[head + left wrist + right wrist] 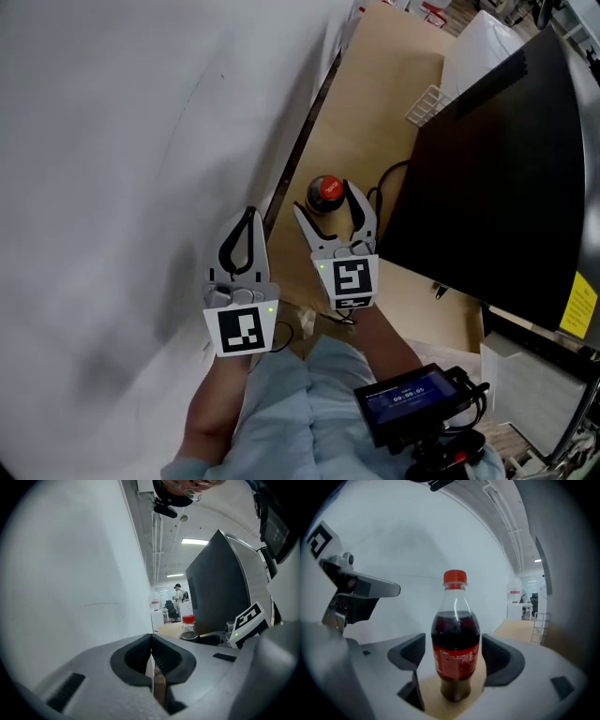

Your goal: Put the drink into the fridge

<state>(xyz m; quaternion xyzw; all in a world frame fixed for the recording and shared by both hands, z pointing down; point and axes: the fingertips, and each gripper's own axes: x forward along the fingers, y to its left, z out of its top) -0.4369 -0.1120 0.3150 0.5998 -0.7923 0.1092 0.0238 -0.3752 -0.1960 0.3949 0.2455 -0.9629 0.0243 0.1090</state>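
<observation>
Bottle point(455, 637) between right gripper's point(327, 200) jaws — fridge point(497, 169) rightward.

The bottle point(455, 639) has a red cap, a red label and dark brown drink. The left gripper point(249, 216) and right gripper point(324, 198) are grey with black pads and black-and-white marker cubes. At the head view's right the fridge point(506, 187) is black, the board point(375, 112) beside it tan.

The wood board point(394, 103) is a thin lane between the white wall point(122, 141) and the black fridge point(497, 169). The bottle point(325, 193) and 1 cable point(386, 176) are in the way.
</observation>
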